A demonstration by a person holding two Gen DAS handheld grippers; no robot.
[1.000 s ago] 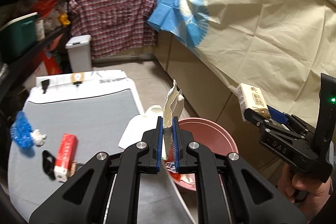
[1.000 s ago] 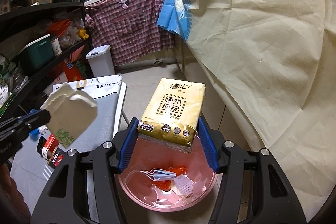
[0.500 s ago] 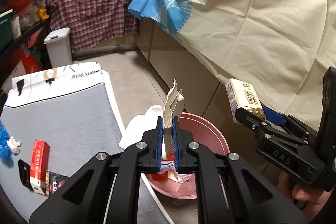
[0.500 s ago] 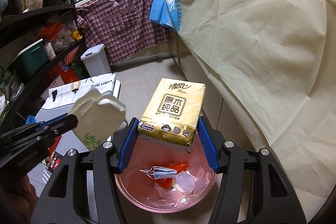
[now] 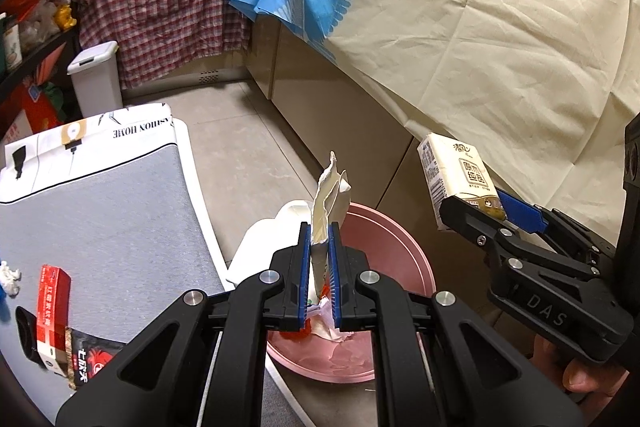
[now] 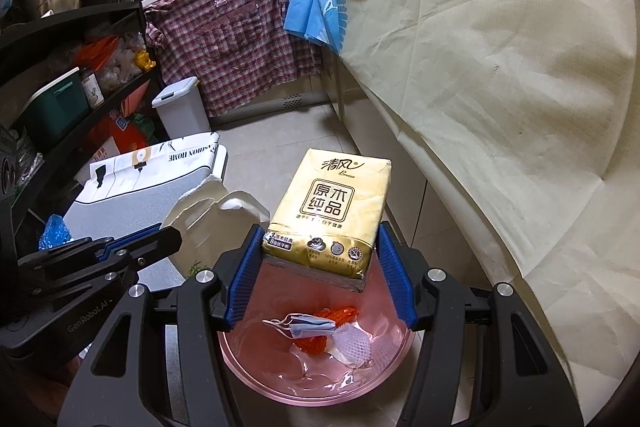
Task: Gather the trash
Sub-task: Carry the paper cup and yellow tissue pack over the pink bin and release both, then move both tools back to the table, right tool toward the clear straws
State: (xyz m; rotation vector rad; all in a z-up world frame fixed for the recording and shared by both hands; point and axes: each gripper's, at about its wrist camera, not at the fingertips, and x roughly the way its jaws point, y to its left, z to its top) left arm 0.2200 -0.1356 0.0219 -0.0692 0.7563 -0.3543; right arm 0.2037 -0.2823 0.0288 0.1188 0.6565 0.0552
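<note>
My left gripper is shut on a flattened white paper carton, held upright over the near rim of the pink basin; the carton also shows in the right wrist view. My right gripper is shut on a yellow tissue pack, held above the basin. The pack also shows at the right of the left wrist view. The basin holds a face mask, orange scraps and clear plastic.
A grey-topped table at the left carries a red box, a dark snack wrapper and a white crumpled scrap. A white bin stands at the back. A cream cloth hangs at the right.
My left gripper has carried the carton rightward, from over the table edge to over the basin. My right gripper holds the tissue pack steady above the basin.
</note>
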